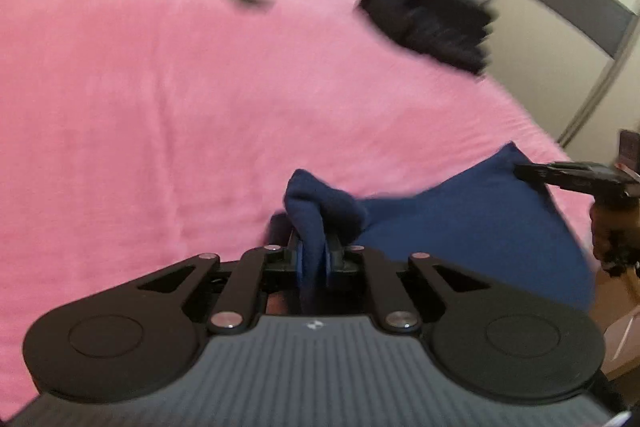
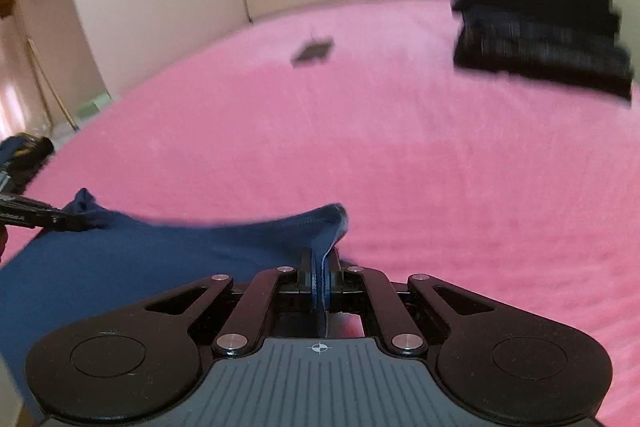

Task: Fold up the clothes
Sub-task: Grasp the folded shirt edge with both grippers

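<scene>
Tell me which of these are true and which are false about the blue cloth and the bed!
1. Both hand-held grippers pinch the blue cloth. True: the left hand-held gripper and the right hand-held gripper each clamp an edge of it.
2. The blanket is green. False: it is pink.
3. A pile of dark clothes sits at the far side of the bed. True.
4. The blue cloth is already folded on that pile. False: it is stretched between the two hand-held grippers, near the front edge of the bed.
5. A small dark thing lies on the blanket. True; it is too blurred to name.
</scene>
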The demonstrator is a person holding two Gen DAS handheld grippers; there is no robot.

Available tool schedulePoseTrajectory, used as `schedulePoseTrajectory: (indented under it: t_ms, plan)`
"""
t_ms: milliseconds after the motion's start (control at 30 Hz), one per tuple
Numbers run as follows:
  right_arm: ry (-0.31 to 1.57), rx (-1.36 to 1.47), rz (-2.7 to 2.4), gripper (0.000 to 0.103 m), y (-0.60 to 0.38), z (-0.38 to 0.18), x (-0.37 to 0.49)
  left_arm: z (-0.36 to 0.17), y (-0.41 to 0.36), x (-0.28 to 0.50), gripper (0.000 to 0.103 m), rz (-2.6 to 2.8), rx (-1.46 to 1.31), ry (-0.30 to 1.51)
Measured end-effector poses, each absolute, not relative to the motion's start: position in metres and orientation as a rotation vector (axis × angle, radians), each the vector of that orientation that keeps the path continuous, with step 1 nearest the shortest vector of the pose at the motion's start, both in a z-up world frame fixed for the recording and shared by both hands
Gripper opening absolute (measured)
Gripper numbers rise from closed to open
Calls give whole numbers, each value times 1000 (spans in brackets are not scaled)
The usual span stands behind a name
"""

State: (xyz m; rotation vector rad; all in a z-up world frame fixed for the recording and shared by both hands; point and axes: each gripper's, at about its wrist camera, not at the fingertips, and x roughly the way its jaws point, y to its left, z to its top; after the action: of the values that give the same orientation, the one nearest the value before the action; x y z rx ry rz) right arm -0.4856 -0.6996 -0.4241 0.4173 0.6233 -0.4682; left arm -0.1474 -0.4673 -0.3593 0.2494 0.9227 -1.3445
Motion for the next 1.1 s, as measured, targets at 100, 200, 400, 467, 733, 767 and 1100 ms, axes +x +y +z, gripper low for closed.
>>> schedulePoseTrajectory:
  t_ms: [100,200,400,467,733,767,1100]
  plan:
    - [640,405,-485,2,-696,-423,-488,-363,-464,-139,13,-1339,187,971]
    - [637,369,-508,42,-687,-412,-493,-363,-464,-139,14,-1330,184,980]
    - [589,255,-370,70,-630,-364,-486,-353,-467,-141,19,-1279,200,965]
    - [619,258,-260,70,-613,-360,-472,-348,-470,-141,21,-1261,222,942]
    - [743,458,-138,70,-639,-408,-422,-356,-486,-134,33,-1216,318,944]
    - [752,495,-136,69,-647,-414,-418,-357,-486,-133,33,-1217,318,950]
    - [664,569,-351,53,-712,-420,-477,-317,-468,-140,25,-1285,262,899]
